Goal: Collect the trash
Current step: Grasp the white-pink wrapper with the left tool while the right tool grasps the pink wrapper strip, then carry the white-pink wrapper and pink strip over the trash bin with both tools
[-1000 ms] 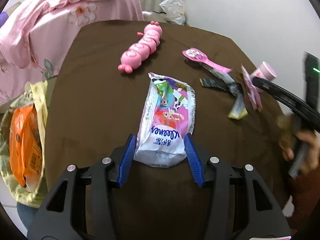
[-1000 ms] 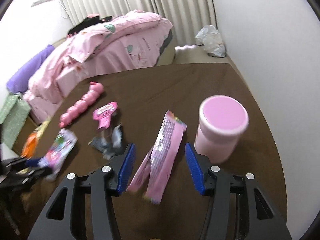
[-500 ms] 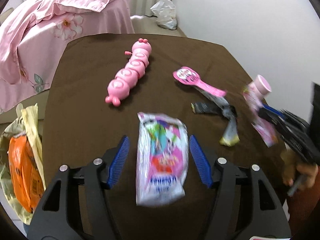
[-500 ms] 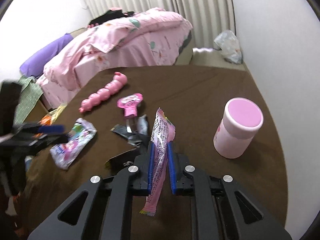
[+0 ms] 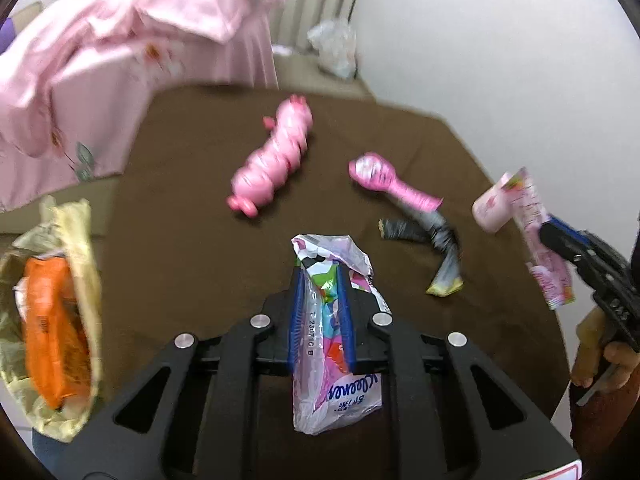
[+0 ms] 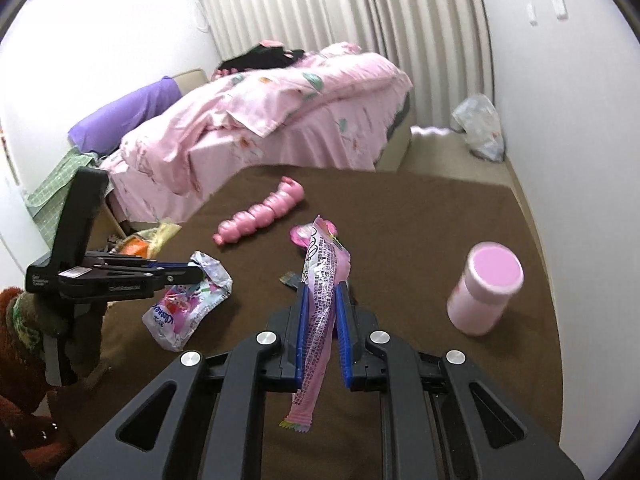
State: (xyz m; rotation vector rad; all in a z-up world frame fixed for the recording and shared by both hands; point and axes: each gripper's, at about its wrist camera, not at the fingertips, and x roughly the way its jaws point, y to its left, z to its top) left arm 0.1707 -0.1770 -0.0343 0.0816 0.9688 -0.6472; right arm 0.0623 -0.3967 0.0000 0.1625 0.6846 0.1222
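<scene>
My left gripper (image 5: 320,276) is shut on a crumpled tissue pack wrapper (image 5: 332,396) and holds it above the brown table (image 5: 180,240). It also shows in the right wrist view (image 6: 188,304), hanging from the left gripper (image 6: 198,274). My right gripper (image 6: 322,294) is shut on a long pink wrapper (image 6: 320,320), lifted off the table; in the left wrist view this wrapper (image 5: 536,236) is at the right. A dark crumpled wrapper (image 5: 436,240) lies on the table. A yellow bag (image 5: 56,312) with orange trash hangs at the table's left edge.
A pink caterpillar toy (image 5: 276,160), a pink paddle toy (image 5: 384,180) and a pink-lidded jar (image 6: 484,292) are on the table. A bed with pink bedding (image 6: 260,120) stands behind. A clear plastic bag (image 6: 480,128) lies on the floor by the wall.
My left gripper closed on the tissue pack wrapper and lifted it. My right gripper, shut on the pink wrapper, rose higher above the table.
</scene>
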